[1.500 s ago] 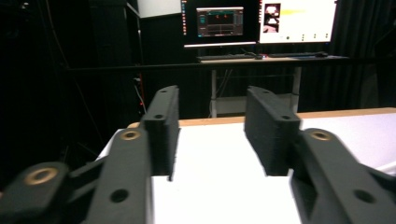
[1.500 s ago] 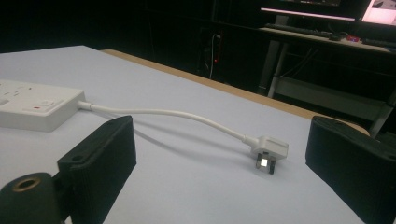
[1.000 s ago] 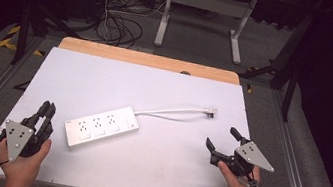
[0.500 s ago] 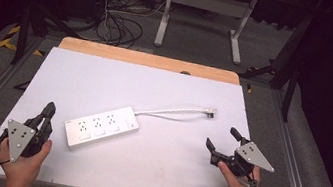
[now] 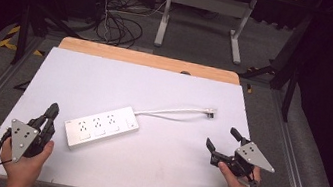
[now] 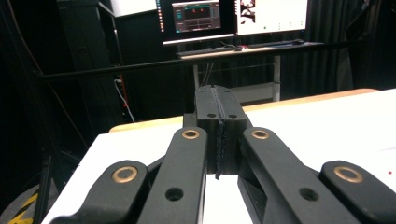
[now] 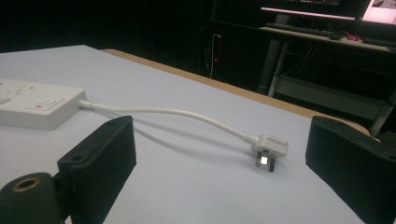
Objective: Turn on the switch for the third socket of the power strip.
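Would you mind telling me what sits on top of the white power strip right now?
Nothing rests on the power strip: its socket face is bare, with its own switch near the cord end. Both grippers stay clear of it. Its underside, flat against the table, is hidden.

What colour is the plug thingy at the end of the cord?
White, like its cord. The plug shows best in the right gripper view, lying on the table between the open tongs.

A white rectangular plastic power strip (image 5: 101, 126) with a white cord (image 5: 172, 110) and white plug (image 7: 268, 145) lies on the white tabletop (image 5: 156, 84), whose twelve o'clock edge is tan wood. Black fingers (image 6: 219, 112) show brass-coloured rivets.
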